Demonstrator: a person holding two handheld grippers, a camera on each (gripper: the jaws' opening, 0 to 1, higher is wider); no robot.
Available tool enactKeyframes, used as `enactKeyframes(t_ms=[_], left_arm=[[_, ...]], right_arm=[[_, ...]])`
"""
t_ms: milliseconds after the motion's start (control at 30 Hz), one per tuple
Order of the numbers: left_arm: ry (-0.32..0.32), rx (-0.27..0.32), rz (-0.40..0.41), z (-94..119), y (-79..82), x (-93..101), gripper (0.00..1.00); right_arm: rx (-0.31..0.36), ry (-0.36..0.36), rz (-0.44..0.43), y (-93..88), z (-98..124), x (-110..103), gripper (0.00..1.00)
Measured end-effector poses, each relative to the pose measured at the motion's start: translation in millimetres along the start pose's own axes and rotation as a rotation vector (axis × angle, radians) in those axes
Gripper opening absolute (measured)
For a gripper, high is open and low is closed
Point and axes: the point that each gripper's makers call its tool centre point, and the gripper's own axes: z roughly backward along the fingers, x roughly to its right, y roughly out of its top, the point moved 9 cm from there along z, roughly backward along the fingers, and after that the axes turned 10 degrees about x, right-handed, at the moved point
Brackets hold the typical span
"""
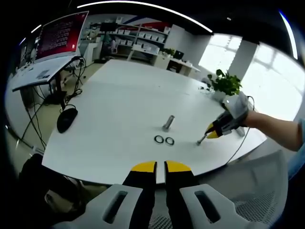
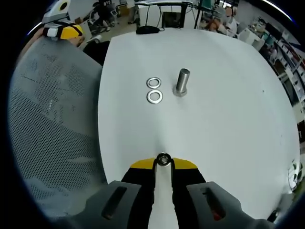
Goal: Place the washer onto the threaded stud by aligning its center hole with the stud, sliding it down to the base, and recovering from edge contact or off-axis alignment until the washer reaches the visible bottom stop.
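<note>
Washer (image 2: 163,160) gripped edge-on in right tongs (image 2: 163,163), above white table (image 2: 228,124), well short of upright threaded stud (image 2: 182,82). Two spare washers (image 2: 154,89) flat beside stud. Left tongs (image 1: 160,166) clenched, nothing held.

Both grippers are showing the same build: the left gripper (image 1: 160,167) and right gripper (image 2: 163,164) are each carrying 2 black jaws capped in yellow, rising from pale grey slotted housings. A light blue sleeve (image 1: 301,143) is covering the person's arm.
</note>
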Motion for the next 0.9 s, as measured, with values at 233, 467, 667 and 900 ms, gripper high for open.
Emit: enactKeyframes(t_ms=[233, 467, 667, 900], left_arm=[[0.000, -0.001, -0.001, -0.3, 0.0, -0.2, 0.04], [0.000, -0.004, -0.001, -0.3, -0.1, -0.2, 0.04], [0.001, -0.004, 0.000, -0.2, -0.2, 0.0, 0.04], [0.001, -0.006, 0.001, -0.3, -0.5, -0.1, 0.04]], right_arm=[[-0.023, 0.006, 0.011, -2.3, -7.4, 0.0, 0.13], [-0.048, 0.018, 0.022, -3.1, -16.3, -1.7, 0.13], [-0.091, 0.026, 0.043, -8.9, -26.3, -2.7, 0.13], [-0.119, 0.029, 0.070, -15.3, -36.0, -1.8, 0.13]])
